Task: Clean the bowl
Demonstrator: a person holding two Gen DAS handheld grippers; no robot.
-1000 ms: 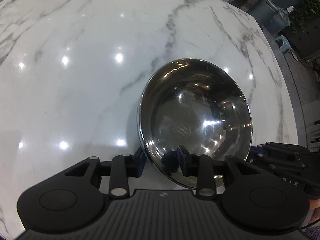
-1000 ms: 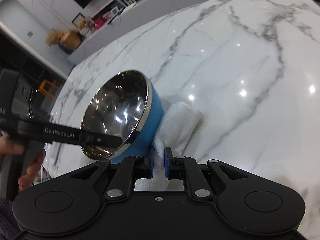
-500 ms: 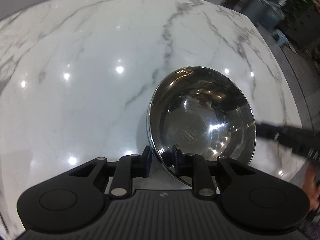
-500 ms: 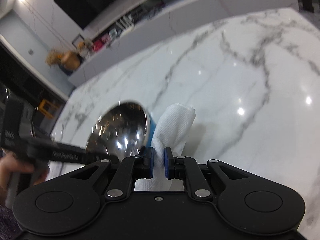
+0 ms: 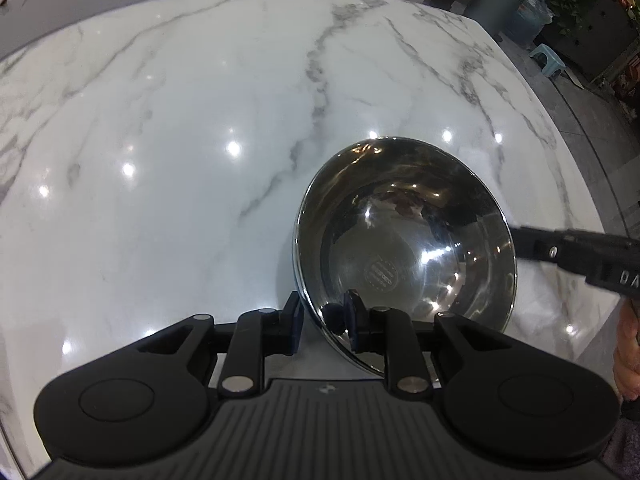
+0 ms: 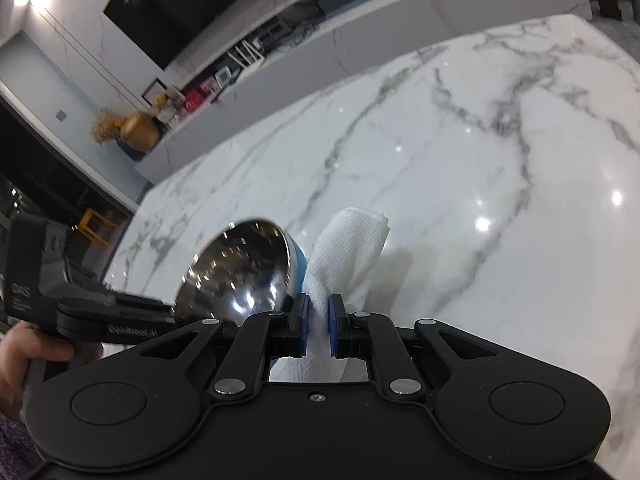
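Observation:
A shiny steel bowl [image 5: 404, 240] with a blue outside [image 6: 298, 264] is held tilted above the white marble table [image 5: 180, 140]. My left gripper [image 5: 322, 320] is shut on the bowl's near rim, one finger inside and one outside. My right gripper [image 6: 318, 320] is shut on a folded white paper towel [image 6: 350, 248], which sticks up just right of the bowl's blue outer wall. The right gripper's body shows at the right edge of the left wrist view [image 5: 580, 248].
The table's [image 6: 460, 140] far edge runs near a long grey counter [image 6: 360, 40] with small items and a gold vase [image 6: 138, 132]. Bins, a small stool [image 5: 548, 56] and plants stand on the floor beyond the table's right side.
The right gripper has lifted the paper towel off the table and raised it beside the bowl. The left gripper tightened on the bowl's rim and holds it tilted.

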